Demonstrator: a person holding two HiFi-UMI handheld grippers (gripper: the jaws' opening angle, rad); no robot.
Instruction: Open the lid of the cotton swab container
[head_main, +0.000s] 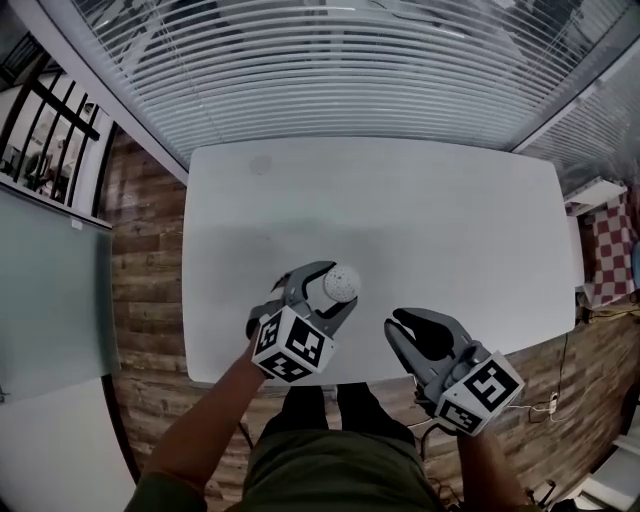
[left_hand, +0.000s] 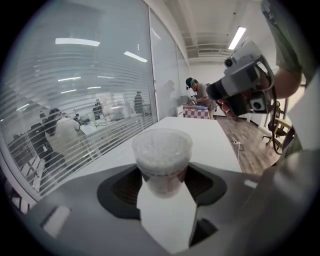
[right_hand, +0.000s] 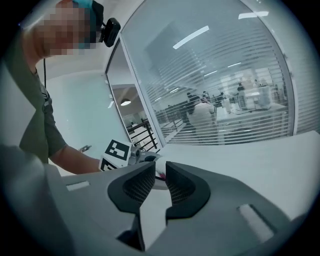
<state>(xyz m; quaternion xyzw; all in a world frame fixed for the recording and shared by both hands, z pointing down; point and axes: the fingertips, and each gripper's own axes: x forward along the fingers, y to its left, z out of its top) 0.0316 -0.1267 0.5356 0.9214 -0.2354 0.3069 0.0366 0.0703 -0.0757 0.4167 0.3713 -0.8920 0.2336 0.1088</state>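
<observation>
The left gripper (head_main: 326, 287) clamps the cotton swab container (left_hand: 162, 150) between wide jaws, so the empty right gripper (right_hand: 160, 172), its jaws barely apart, probably must open wider to grip the lid.

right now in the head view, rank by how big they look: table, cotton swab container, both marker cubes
1. table
2. left marker cube and right marker cube: alike, nearer the camera, unranked
3. cotton swab container

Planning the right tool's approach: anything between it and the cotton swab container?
Nothing visible. In the head view only table surface shows between the right tool and the cotton swab container, which the left tool grips by its sides, top exposed. The right tool itself holds nothing.
</observation>
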